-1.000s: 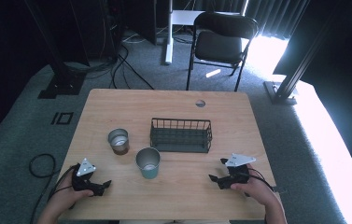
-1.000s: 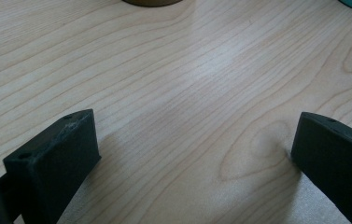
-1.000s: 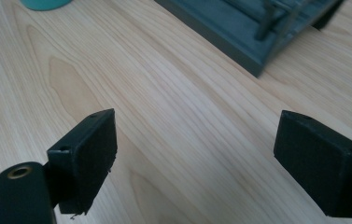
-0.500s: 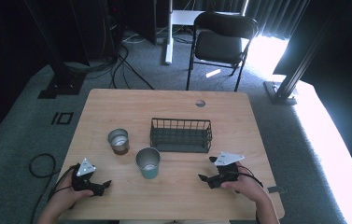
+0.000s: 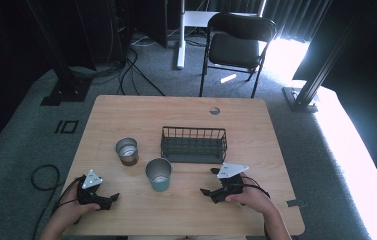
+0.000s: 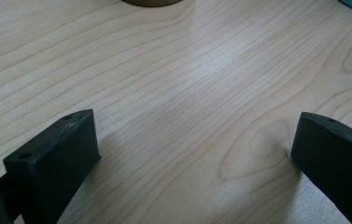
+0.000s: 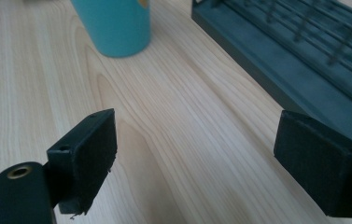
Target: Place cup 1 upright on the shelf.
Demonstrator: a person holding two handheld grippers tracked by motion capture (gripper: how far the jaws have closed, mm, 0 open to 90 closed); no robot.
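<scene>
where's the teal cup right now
In the high view the teal cup stands upright near the table's middle, just front-left of the wire basket and right of the brown cup.

- The table [image 5: 126, 112] is surfaced in pale wood with a visible grain and a smooth, matt finish.
- The teal cup [image 5: 158, 174] is smooth-walled outside, with a dull metallic inside.
- The brown cup [image 5: 127, 151] is lined in shiny metal.
- The basket [image 5: 194, 144] is made of dark wire.
- Matt black plastic is seen on the jaws of the left gripper [image 6: 192, 158] and right gripper [image 7: 197, 158].
</scene>
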